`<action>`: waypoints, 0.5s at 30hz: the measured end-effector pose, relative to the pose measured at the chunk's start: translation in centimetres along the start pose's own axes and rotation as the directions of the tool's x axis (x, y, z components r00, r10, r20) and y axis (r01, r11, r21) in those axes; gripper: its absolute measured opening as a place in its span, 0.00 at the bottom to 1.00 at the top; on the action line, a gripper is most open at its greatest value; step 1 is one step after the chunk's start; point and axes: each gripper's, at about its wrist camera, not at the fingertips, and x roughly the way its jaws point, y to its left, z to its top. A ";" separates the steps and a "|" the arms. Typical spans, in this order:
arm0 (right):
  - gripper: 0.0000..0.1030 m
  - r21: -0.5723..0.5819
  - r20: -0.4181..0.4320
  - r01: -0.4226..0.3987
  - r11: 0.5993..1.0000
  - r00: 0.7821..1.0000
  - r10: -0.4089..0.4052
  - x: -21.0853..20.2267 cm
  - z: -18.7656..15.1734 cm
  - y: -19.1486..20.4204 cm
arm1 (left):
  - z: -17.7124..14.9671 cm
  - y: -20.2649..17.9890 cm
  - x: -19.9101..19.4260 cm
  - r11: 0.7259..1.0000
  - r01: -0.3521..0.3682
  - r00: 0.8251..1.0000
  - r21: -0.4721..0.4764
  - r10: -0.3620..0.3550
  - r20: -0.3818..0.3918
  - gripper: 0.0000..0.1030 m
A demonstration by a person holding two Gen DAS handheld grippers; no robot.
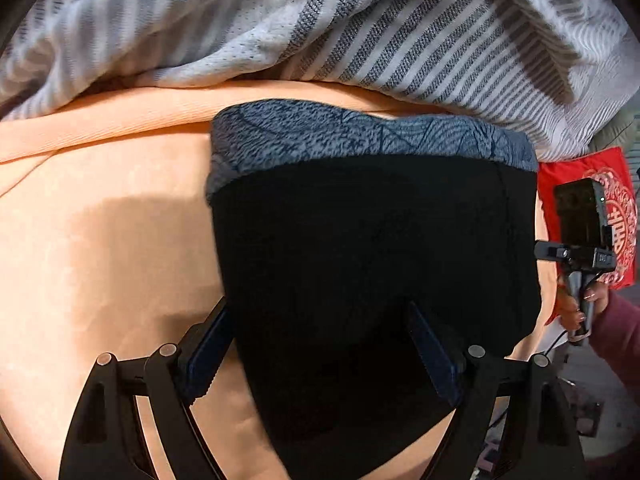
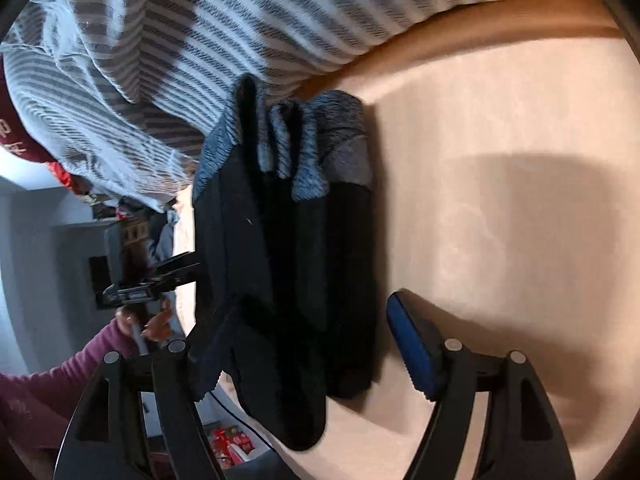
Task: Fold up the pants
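Observation:
The black pants (image 1: pixel 372 264) lie folded into a thick stack on the peach sheet (image 1: pixel 100 248), with blue fleece lining (image 1: pixel 360 136) showing at the far end. My left gripper (image 1: pixel 318 304) is open over the near end, one finger at the stack's left edge and the other above the cloth. In the right wrist view the folded pants (image 2: pixel 288 264) lie lengthwise between the wide jaws of my right gripper (image 2: pixel 300 312), which is open; its right pad (image 2: pixel 412 344) stands clear of the cloth, and its left finger is partly hidden behind it. The left gripper (image 2: pixel 184 266) reaches the stack's far side.
A grey-and-white striped duvet (image 1: pixel 360 32) is bunched along the far side of the bed, just behind the pants. A red cushion (image 1: pixel 616 208) lies beyond the right edge. The right gripper (image 1: pixel 540 249) and a hand (image 1: pixel 592 300) in a pink sleeve are there too.

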 end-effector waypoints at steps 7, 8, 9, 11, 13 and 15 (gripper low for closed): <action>0.75 0.015 0.006 -0.068 0.998 0.998 0.068 0.7 0.9 -0.2 | 0.3 0.6 0.7 0.998 0.027 0.999 -0.059 -0.024 0.036 0.87; 0.75 0.025 0.009 -0.062 0.998 0.998 0.061 0.8 0.8 -0.1 | 0.2 0.5 0.5 0.998 0.016 0.999 -0.064 -0.013 0.046 0.86; 0.74 0.044 0.012 -0.057 0.997 0.998 0.056 0.8 0.7 -0.1 | -0.1 0.2 0.2 0.998 0.008 0.998 -0.066 -0.004 0.057 0.81; 0.65 0.091 0.014 -0.040 0.995 0.999 0.038 0.6 0.7 0.0 | -0.5 -0.7 -0.1 0.998 0.003 0.997 -0.064 0.002 0.077 0.73; 0.48 0.104 0.028 -0.041 0.994 0.999 0.039 0.1 0.4 0.4 | -0.8 -1.3 -0.7 0.998 0.001 0.996 -0.061 0.005 0.093 0.65; 0.42 0.117 0.043 -0.066 0.991 0.997 0.062 -0.7 0.0 0.4 | -1.1 -1.7 -1.4 0.998 -0.008 0.994 -0.059 0.014 0.105 0.59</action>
